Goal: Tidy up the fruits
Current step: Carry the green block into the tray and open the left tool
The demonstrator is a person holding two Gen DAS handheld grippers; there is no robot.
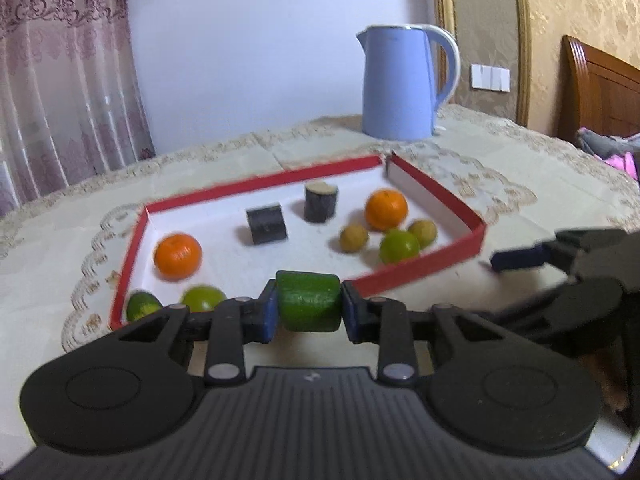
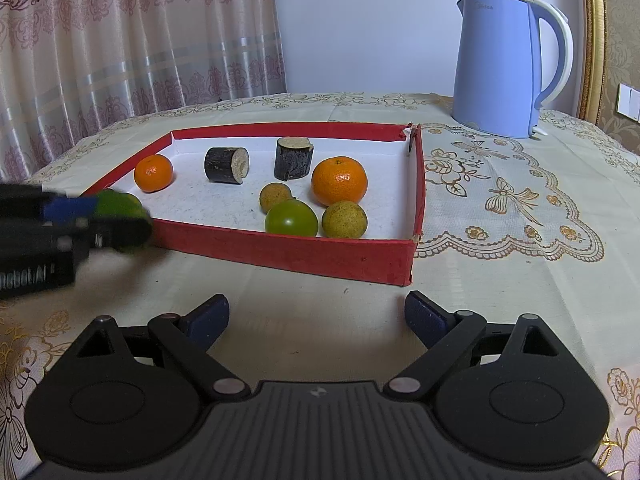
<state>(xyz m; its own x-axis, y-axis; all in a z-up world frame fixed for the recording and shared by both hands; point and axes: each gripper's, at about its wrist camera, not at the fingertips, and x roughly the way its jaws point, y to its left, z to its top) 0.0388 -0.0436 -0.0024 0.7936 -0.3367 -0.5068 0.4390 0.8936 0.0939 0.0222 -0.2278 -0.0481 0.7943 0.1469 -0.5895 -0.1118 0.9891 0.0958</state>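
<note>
Covering the table: cream lace-patterned tablecloth, patterned curtain hanging behind. Being gripped between the narrowed blue pads of the left gripper: green cut cucumber-like chunk, hovering just outside the near edge of the shallow red-walled white-floored box. Lying inside the box: two orange mandarins, round green fruit, two yellow-brown small fruits, two dark cut log-like pieces. Hanging near the box's near edge, fingers spread wide and gripping nothing: right gripper. Standing toward the table's far right corner: pale blue electric kettle.
</note>
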